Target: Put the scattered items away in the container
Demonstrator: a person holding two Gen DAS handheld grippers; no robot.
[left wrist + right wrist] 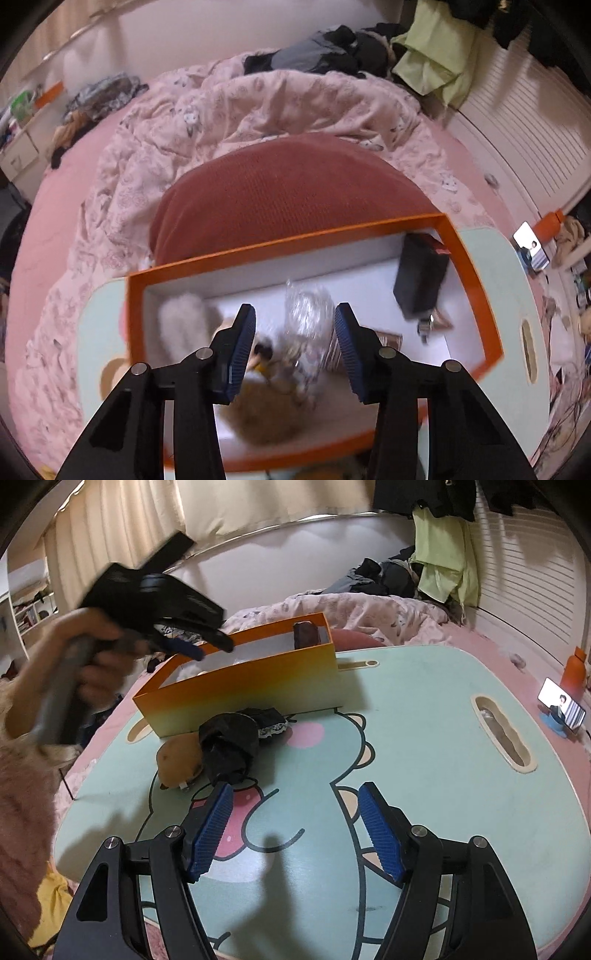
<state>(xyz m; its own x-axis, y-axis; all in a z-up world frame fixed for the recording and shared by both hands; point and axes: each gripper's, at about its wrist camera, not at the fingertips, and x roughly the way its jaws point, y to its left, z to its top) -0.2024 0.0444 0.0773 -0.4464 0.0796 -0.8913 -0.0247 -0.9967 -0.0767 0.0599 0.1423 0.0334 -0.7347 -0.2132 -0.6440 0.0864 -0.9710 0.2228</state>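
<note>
An orange box (465, 251) with a white inside stands on a mint cartoon table (424, 709). In the left wrist view it holds a black box (421, 273), a clear plastic bag (306, 325), a white fluffy item (181, 321) and a tan plush (266, 410). My left gripper (295, 350) is open and empty above the box; it also shows in the right wrist view (207, 642). My right gripper (295, 827) is open and empty over the table. Ahead of it, outside the orange box (240, 686), lie a black cloth bundle (229, 749), a black lace item (269, 720) and a brown plush (181, 760).
The table sits on a pink bed with a rumpled quilt (258, 103) and a red cushion (280, 199) behind the box. A phone on a stand (561, 705) and an orange bottle (574, 668) are at the right. The table has a handle slot (502, 734).
</note>
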